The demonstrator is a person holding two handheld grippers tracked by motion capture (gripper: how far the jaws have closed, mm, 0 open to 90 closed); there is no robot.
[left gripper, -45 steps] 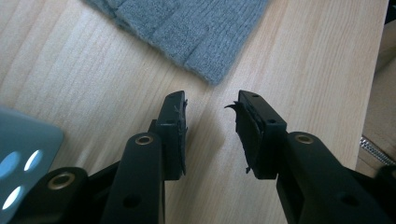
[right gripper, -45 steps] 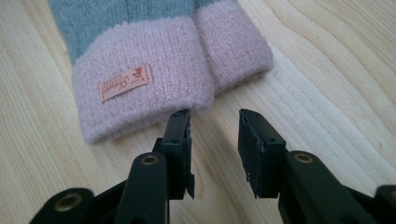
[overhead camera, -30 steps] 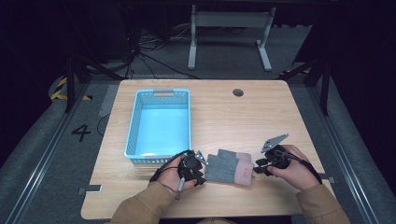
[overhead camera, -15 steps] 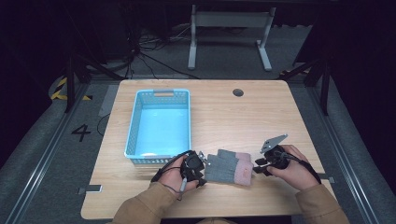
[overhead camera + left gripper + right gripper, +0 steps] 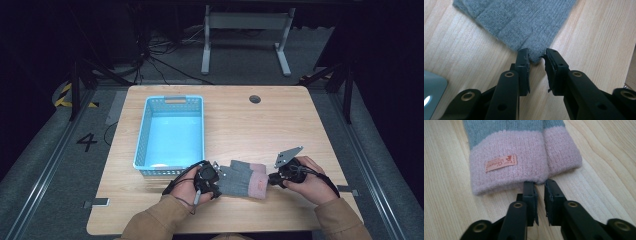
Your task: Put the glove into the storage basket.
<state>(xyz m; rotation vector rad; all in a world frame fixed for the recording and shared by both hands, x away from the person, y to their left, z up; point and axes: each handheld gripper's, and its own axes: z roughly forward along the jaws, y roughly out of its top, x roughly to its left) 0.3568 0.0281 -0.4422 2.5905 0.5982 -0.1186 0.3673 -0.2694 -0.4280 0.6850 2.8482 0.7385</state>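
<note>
We read a white "4" (image 5: 87,142) painted on the grey floor (image 5: 40,165) left of the table. On the pink cuff (image 5: 509,173) of the glove sits a small orange tag (image 5: 501,163) with script lettering and a tiny figure; we cannot make out its words.

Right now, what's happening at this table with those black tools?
A person holds a gripper in each hand at opposite ends of a grey and pink glove lying flat on the table. The left gripper brackets its grey corner; the right gripper sits at its pink cuff. Both are slightly open. A blue basket waits beside.
</note>
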